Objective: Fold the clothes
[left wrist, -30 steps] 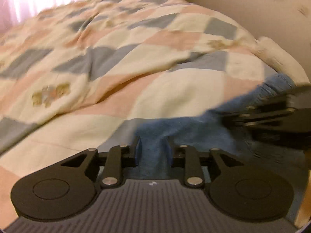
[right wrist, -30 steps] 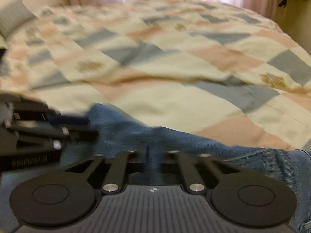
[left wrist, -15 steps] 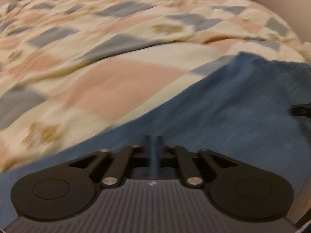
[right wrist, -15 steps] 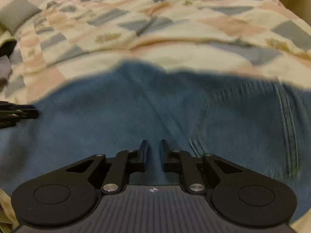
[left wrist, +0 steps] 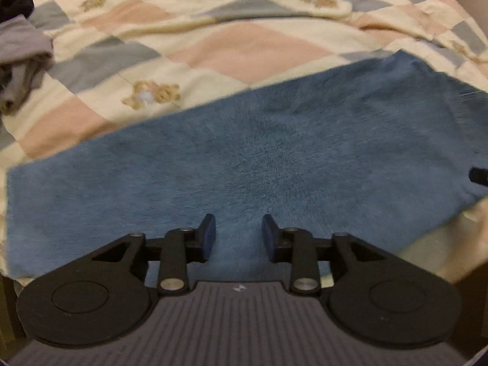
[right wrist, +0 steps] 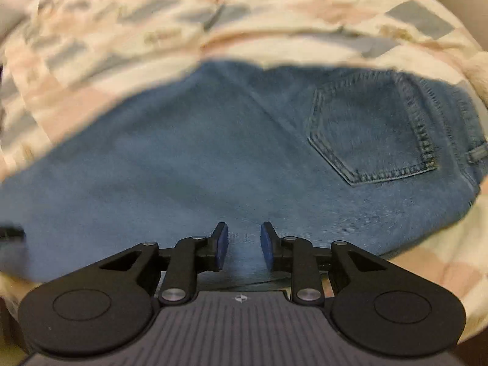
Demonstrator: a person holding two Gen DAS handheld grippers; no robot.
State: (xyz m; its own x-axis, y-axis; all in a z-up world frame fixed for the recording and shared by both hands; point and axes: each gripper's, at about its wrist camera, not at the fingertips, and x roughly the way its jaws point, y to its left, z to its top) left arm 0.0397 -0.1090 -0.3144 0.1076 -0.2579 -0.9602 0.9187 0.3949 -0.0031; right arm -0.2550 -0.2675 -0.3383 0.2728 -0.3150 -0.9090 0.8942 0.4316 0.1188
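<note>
The left tongs [left wrist: 238, 233] are spread, holding nothing, with the blue jeans [left wrist: 274, 158] flat on the bed's patchwork quilt [left wrist: 244, 45] directly ahead of and under their tips. The right tongs [right wrist: 241, 244] are likewise parted and empty above the denim [right wrist: 198, 158]; a back pocket [right wrist: 369, 128] lies ahead to their right. Crumpled grey clothes [left wrist: 21, 58] sit far ahead-left of the left tongs.

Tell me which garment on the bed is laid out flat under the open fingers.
The blue denim jeans, spread flat on the patchwork quilt. The grey garment and the black one lie bunched at the far left.
</note>
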